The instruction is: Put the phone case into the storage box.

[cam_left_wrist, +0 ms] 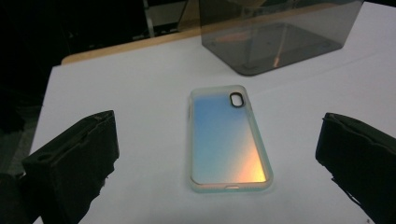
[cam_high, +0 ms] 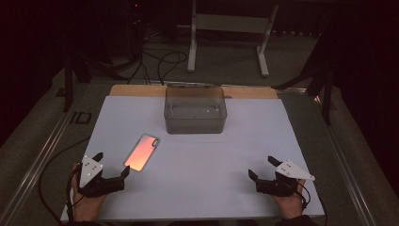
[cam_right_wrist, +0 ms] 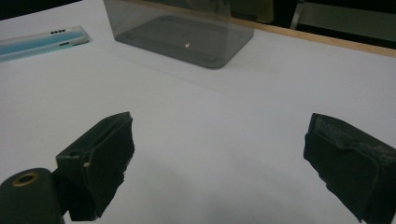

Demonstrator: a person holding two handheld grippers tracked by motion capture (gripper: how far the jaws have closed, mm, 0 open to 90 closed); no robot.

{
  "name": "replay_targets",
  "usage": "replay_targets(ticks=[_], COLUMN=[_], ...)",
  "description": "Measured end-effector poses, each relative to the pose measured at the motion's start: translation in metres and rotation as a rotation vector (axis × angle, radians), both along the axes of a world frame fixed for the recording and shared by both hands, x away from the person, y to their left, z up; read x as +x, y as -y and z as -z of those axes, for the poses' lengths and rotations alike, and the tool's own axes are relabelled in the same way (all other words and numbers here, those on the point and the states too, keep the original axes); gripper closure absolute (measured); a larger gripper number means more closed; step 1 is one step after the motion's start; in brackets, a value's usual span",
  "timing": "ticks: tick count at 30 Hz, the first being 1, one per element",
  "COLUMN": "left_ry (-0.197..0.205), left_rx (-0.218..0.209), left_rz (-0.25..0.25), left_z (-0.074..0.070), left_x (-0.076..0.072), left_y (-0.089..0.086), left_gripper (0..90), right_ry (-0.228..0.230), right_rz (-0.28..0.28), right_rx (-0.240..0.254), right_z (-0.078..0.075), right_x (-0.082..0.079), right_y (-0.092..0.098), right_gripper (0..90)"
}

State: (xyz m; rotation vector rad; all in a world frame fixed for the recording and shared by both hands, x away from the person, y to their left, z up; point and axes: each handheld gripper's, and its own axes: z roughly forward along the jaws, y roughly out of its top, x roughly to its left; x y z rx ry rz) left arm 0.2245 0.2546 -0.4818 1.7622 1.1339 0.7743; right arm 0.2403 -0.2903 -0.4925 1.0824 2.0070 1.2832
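A phone case (cam_high: pixel 142 152) with an iridescent orange-to-blue back lies flat on the white table top, left of centre; in the left gripper view the phone case (cam_left_wrist: pixel 227 138) sits straight ahead, between and beyond the jaws. My left gripper (cam_high: pixel 112 163) rests at the near left, open and empty, just short of the case. A clear smoky plastic box (cam_high: pixel 195 109) stands empty at the far middle. At the near right, my right gripper (cam_high: pixel 263 167) is open with nothing between its jaws. The right gripper view shows the box (cam_right_wrist: pixel 182 32) ahead and the case (cam_right_wrist: pixel 44 41) far left.
A white sheet (cam_high: pixel 244 141) covers the table, with a wooden strip (cam_high: pixel 136 90) along its far edge. Beyond the table stand white frame legs (cam_high: pixel 192 42) and loose cables on the floor. Metal rails run along both table sides.
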Motion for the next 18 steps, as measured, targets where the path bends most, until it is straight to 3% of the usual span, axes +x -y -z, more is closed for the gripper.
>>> replay_targets(ticks=[5,18], left_ry=[-0.012,-0.026], left_rx=[-0.023,-0.003], left_rz=[-0.016,-0.034], left_z=[-0.0007,-0.0044], left_x=[-0.0005,0.0008], left_y=[-0.0048,-0.0054], left_gripper=[0.3,0.4], right_ry=[-0.002,-0.002], right_rz=[-0.008,-0.008], right_rx=[0.009,0.018], right_z=[0.0001,0.0031], right_x=[0.0004,0.0027], right_y=[-0.0017,-0.0019], right_gripper=[8.5,8.5])
